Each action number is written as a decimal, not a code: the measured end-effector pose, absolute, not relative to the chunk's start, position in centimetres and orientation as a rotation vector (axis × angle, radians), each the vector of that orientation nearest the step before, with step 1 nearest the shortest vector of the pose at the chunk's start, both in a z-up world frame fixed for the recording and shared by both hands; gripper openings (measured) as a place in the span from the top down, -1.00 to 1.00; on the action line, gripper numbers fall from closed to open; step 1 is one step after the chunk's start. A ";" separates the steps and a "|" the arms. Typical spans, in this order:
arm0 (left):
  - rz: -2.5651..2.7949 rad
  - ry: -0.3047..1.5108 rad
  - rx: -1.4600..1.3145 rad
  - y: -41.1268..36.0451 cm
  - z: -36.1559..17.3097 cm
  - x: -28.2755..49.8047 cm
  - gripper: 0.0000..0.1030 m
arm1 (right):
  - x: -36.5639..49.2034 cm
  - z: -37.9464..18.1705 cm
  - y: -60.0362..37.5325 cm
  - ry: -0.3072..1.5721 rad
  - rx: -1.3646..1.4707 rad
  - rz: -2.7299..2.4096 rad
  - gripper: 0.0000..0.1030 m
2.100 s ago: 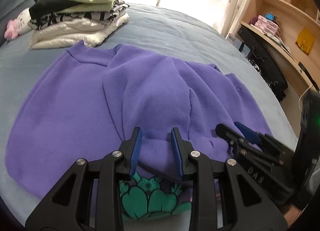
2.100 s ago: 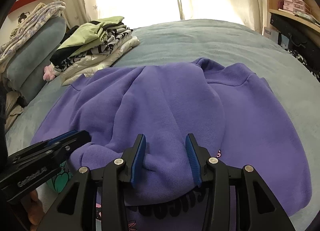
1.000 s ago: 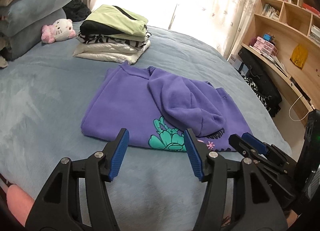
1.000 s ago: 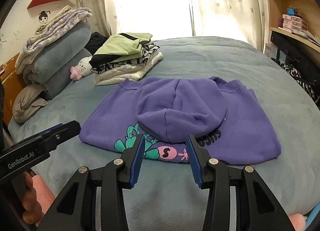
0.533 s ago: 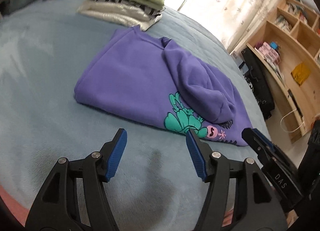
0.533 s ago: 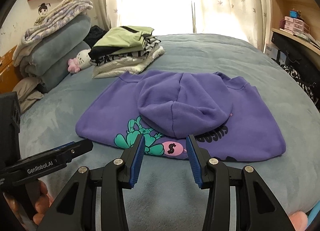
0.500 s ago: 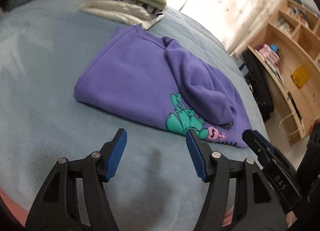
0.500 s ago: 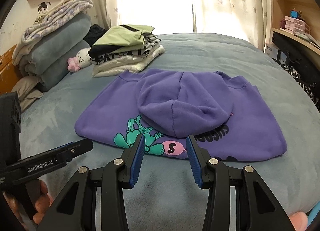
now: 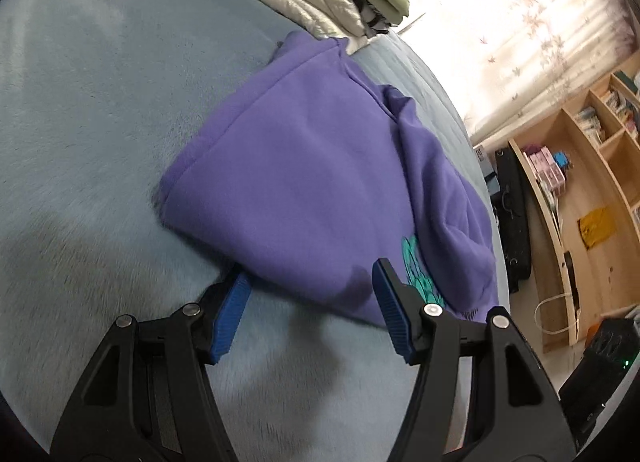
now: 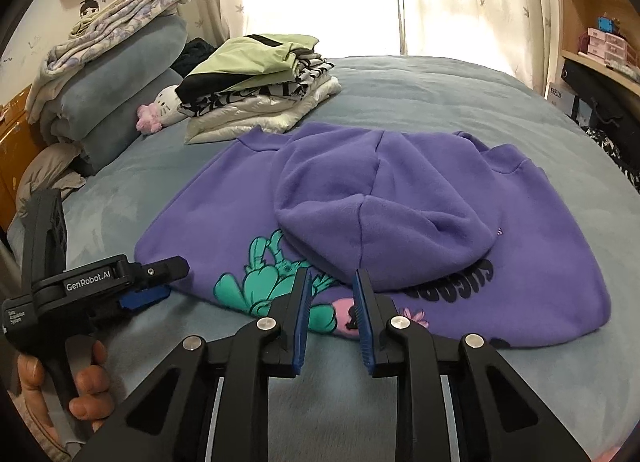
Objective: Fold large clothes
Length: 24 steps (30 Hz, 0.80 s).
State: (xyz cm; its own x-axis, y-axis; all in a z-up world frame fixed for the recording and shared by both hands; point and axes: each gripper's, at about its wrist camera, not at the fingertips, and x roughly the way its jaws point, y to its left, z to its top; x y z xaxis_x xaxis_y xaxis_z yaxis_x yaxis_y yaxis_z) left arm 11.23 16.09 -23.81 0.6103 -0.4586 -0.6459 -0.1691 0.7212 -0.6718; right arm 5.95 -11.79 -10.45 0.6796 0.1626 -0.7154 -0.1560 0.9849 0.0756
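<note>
Lying on one bed [image 10: 420, 94]: one purple hoodie [image 10: 400, 198].

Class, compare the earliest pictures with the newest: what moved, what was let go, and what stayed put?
Both tongs let go of the purple hoodie and drew back. The left tongs then dropped to its near edge, one finger at the hem. The right tongs are closing on nothing. The hood now lies folded onto the body. The clothes pile stayed put.
</note>
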 end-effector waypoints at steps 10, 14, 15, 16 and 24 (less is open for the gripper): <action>-0.183 0.925 -0.840 16.8 -24.3 17.2 -0.25 | 12.6 -9.5 -12.1 0.724 0.026 0.122 0.60; -0.158 0.859 -0.826 16.7 -24.4 18.8 -0.24 | 16.0 -8.9 -12.3 0.695 0.035 0.077 0.60; -0.155 0.850 -0.817 16.7 -24.5 18.7 -0.20 | 16.8 -9.1 -12.4 0.702 0.031 0.063 0.60; -0.153 0.840 -0.807 16.6 -24.6 18.6 -0.15 | 17.3 -9.4 -12.5 0.715 0.035 0.055 0.60; -0.160 0.821 -0.840 17.0 -25.3 19.3 0.10 | 20.2 -15.8 -13.9 0.869 0.122 0.069 0.59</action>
